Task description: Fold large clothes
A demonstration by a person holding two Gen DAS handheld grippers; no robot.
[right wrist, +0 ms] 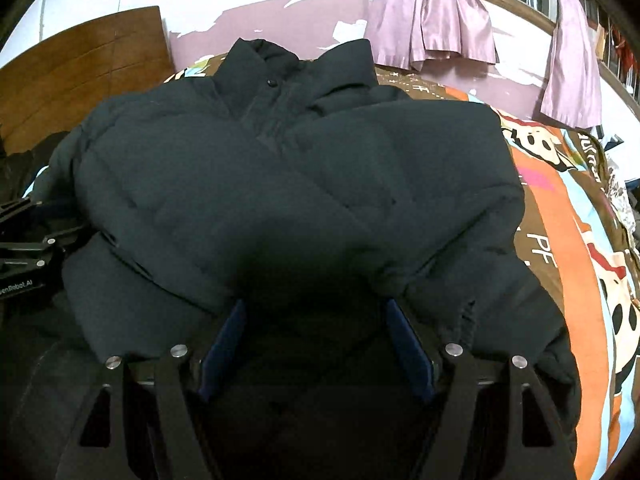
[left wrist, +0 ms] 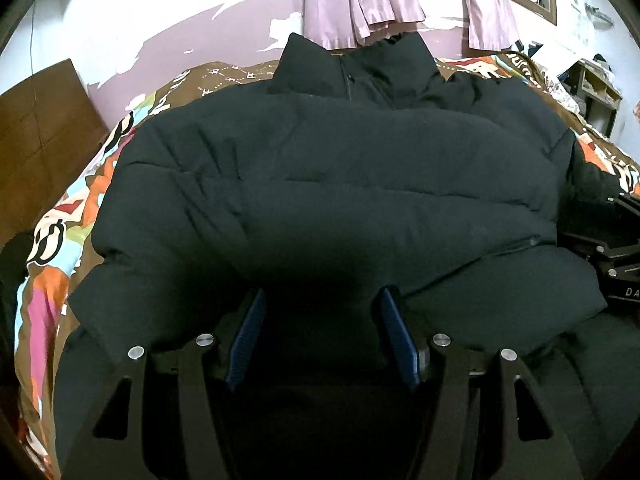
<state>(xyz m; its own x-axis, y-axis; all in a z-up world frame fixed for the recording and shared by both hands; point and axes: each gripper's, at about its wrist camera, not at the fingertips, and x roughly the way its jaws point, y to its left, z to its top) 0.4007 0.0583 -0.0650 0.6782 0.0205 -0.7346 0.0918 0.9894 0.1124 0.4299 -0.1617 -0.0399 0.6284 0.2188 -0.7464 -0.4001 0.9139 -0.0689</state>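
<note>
my left jaws (left wrist: 322, 330) stand partly apart, their blue pads (left wrist: 394, 336) on either side of a bulge of the dark navy quilted puffer jacket (left wrist: 328, 168); i see the padding between them but no pinch on it. my right jaws (right wrist: 316, 344) are also spread, blue pads (right wrist: 404, 344) flanking dark jacket cloth, and again nothing looks clamped. in that view a gathered cuff (right wrist: 466, 312) sits just beside the pad at 3 o'clock.

the jacket fills the middle of both views, lying on the bed with its stand-up collar (left wrist: 352, 68) at 12 o'clock and its padded sleeves folded across the body. in the left view the other black gripper frame (left wrist: 616, 248) shows at 3 o'clock; in the right view its twin (right wrist: 28, 256) shows at 9 o'clock, both at the jacket's edge.

under the jacket lies a brown bedspread with orange, blue and pink cartoon print (right wrist: 560, 216). a brown wooden headboard (right wrist: 84, 68) stands at 10 o'clock in the right view. pale lilac satin curtains (right wrist: 432, 12) hang at 12 to 1 o'clock against a white and mauve peeling wall (left wrist: 160, 20).
</note>
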